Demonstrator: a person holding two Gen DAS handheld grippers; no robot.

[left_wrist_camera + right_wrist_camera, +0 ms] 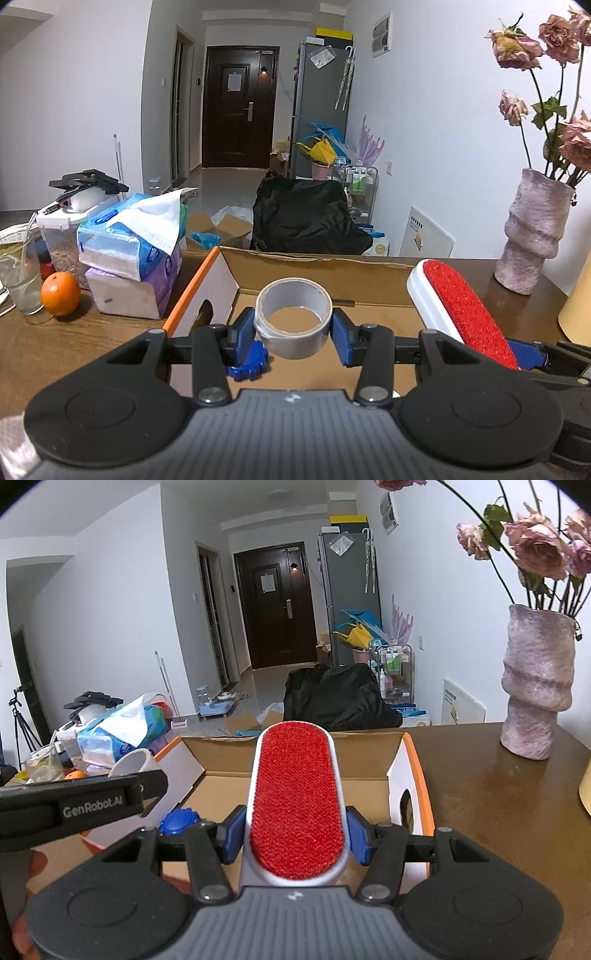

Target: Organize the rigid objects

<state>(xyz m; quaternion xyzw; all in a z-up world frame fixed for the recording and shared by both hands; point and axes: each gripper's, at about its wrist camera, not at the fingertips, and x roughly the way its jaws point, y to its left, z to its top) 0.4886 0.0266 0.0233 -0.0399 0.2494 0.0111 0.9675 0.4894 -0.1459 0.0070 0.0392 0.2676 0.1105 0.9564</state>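
Note:
My left gripper (pixel 293 332) is shut on a grey roll of tape (pixel 293 317), its blue pads pressing both sides, and holds it above the open cardboard box (pixel 295 258). A blue toothed plastic piece (pixel 251 363) lies on the box floor under it. My right gripper (pixel 295 832) is shut on a lint brush with a red pad and white body (pixel 295 797), which points forward over the same box (pixel 369 734). In the left wrist view the brush (pixel 465 310) shows at the right. In the right wrist view the tape (pixel 135 762) peeks out behind the left gripper's arm, and the blue piece (pixel 181 821) lies below.
The box stands on a brown wooden table (pixel 55 343). Left of it are tissue packs (pixel 133 254), an orange (pixel 60 293), a glass (pixel 20 280) and a food jar. A pink vase with dried roses (pixel 535 686) stands at the right. A black chair back (pixel 306 218) is beyond the box.

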